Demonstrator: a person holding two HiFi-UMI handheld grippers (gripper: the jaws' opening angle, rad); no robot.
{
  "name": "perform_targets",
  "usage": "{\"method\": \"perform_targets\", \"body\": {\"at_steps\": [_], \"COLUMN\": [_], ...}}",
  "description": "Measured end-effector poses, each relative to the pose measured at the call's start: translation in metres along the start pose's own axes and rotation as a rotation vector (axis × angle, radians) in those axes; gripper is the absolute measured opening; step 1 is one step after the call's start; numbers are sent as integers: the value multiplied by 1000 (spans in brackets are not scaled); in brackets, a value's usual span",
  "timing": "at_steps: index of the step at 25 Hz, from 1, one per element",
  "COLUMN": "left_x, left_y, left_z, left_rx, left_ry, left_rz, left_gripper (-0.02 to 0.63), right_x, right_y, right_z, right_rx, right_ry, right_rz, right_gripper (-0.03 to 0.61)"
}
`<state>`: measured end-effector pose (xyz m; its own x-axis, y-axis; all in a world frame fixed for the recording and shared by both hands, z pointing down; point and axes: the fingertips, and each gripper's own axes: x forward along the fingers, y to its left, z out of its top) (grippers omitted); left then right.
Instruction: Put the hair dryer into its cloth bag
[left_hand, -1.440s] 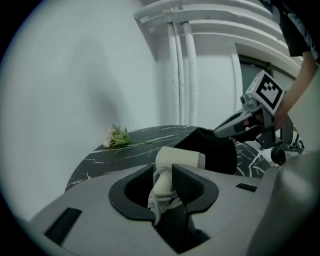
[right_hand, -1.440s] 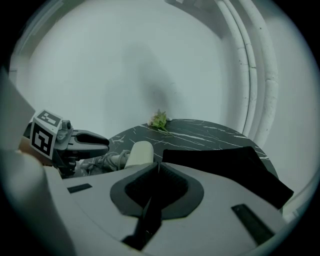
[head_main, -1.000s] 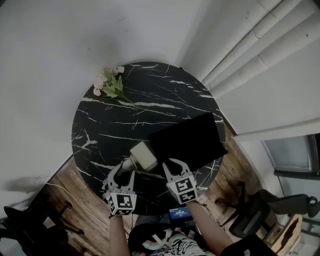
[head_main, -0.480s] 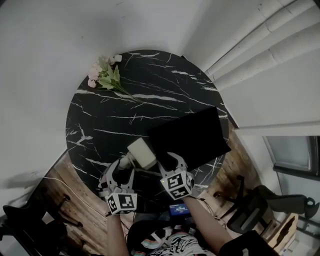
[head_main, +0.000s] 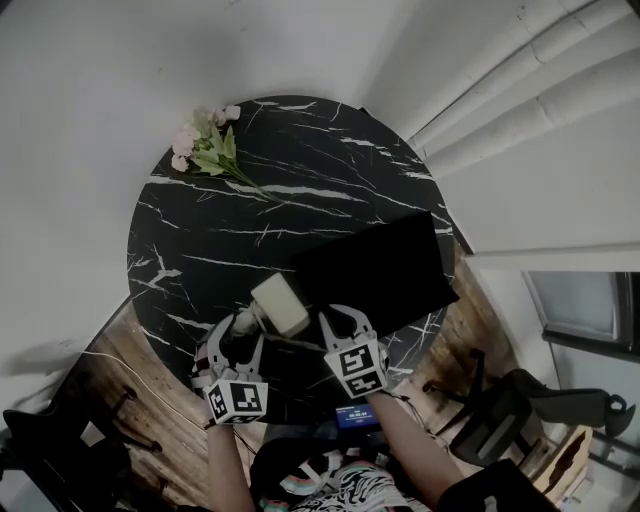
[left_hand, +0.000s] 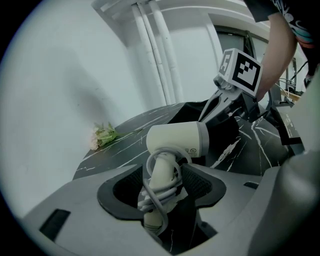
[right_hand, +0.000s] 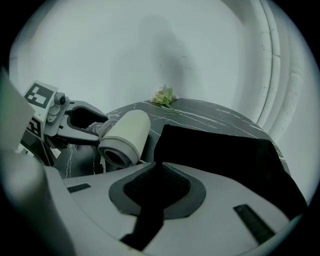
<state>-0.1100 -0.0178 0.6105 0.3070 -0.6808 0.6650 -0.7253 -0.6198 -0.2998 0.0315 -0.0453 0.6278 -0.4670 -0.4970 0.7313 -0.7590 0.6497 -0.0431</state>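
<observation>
At the near edge of the table (head_main: 200, 230), the action's on the right: the right tool (head_main: 340, 318) has just sprung wide and clamped back down, pinching the near edge of the cloth bag (head_main: 380, 270). The left tool (head_main: 240, 330) has just eased a touch wider but grips the hair dryer (head_main: 282, 305) by its cord-wrapped handle (left_hand: 162, 175), head just beside the bag, not yet inside. Opening the bag's mouth looks next.

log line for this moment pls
left gripper: shut on hair dryer handle | right gripper: jaws just closed further, on cloth bag edge | dryer: not yet bagged
</observation>
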Motion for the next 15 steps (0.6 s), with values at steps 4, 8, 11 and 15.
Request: {"method": "perform_targets", "body": {"at_steps": [4, 8, 11, 15], "left_x": [1, 2, 3, 4], "left_y": [0, 0, 0, 0], "left_z": [0, -1, -1, -2], "left_rx": [-3, -1, 4, 7], "left_ry": [7, 5, 10, 9], "left_rz": [-16, -26, -38, -44], "left_gripper": [244, 244, 244, 244], "right_x": [-1, -3, -3, -6], "right_y": [-3, -1, -1, -2], "right_z": [0, 4, 3, 5], "right_rx": [28, 58, 72, 56], "right_ry": [8, -13, -3, -7], "right_rz": [6, 24, 26, 11], "right_gripper": [41, 43, 43, 41]}}
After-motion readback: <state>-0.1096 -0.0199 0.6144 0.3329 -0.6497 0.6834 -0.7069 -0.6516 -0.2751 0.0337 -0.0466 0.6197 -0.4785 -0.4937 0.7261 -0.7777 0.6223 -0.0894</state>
